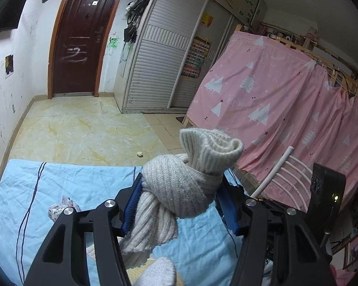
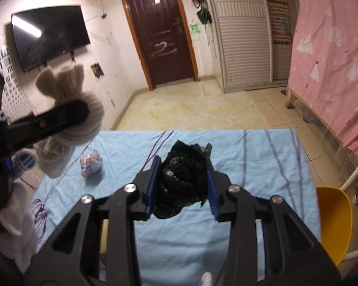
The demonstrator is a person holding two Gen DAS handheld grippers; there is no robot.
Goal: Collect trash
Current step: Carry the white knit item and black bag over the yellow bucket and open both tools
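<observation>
- My left tongs [image 1: 179, 190] are clenched on a knotted cream knit piece [image 1: 179, 186], a sock or glove by the look of it. It hangs clear above the table's left side, and its loose end droops toward the cloth.
- Risk here, as I judge it: the knot is bulky and soft, so it could slide out of the blue pads if I swing quickly.
- A crumpled printed wrapper [image 2: 90, 165] lies uncollected on the table, near its left edge. With both tongs full, I cannot take it until I unload something.
- My right tongs [image 2: 182, 178] grasp a crumpled black wad [image 2: 182, 178] above the middle of the table. The pads press on both of its sides, and a ragged edge sticks out in front. That light scrap could tear or drop.
- The table [image 2: 262, 166] wears a light blue cloth with dark stripes, rumpled enough to snag a dragged item.
- A yellow dustpan-like scoop [image 2: 334, 221] sits off the right edge.
- A small scrap [image 1: 139, 154] lies on the marbled floor tiles [image 1: 83, 128].
- Beyond are a dark door [image 2: 162, 40], a wall television [image 2: 50, 35], a slatted wardrobe [image 2: 241, 35] and a pink curtain [image 2: 331, 54].
</observation>
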